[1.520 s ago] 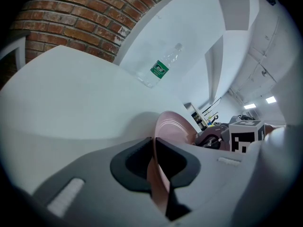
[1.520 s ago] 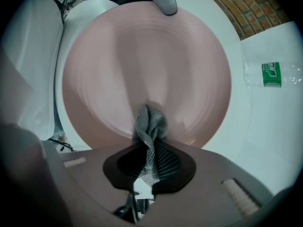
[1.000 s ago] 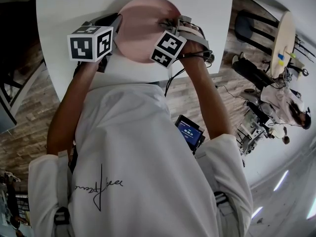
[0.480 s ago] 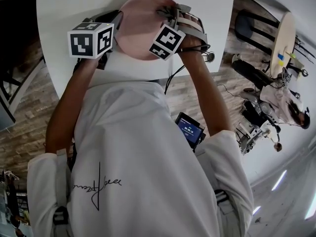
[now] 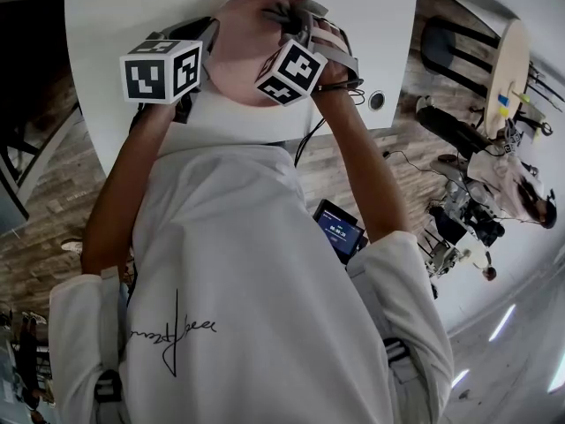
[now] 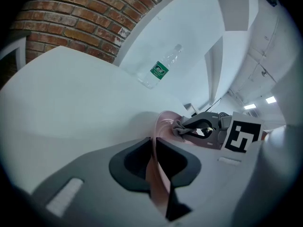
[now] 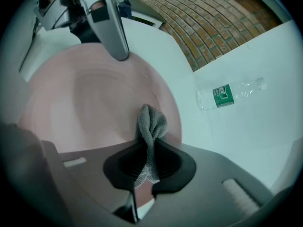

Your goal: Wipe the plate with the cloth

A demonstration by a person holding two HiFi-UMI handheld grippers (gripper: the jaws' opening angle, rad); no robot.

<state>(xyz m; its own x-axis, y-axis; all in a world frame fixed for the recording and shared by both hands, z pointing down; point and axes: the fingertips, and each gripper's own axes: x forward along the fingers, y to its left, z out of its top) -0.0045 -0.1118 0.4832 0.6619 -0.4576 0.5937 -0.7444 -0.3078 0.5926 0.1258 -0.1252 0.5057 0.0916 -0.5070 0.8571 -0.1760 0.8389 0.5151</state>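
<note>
A pink plate lies on the white table. My left gripper is shut on the plate's left rim, which runs edge-on between its jaws in the left gripper view, where that gripper holds the plate. My right gripper is shut on a bunched grey cloth and points down at the plate. The cloth's free end rests on the plate's surface near its rim. From the left gripper view the right gripper and the cloth show over the plate.
A clear plastic bottle with a green label lies on its side on the table beyond the plate, also seen as the bottle. The table's near edge runs just below the plate, with a small round hole near it. A brick wall stands behind.
My right gripper has slid with the cloth from the plate's right rim toward its far middle and rolled a little. The left gripper and the plate have stayed put.
</note>
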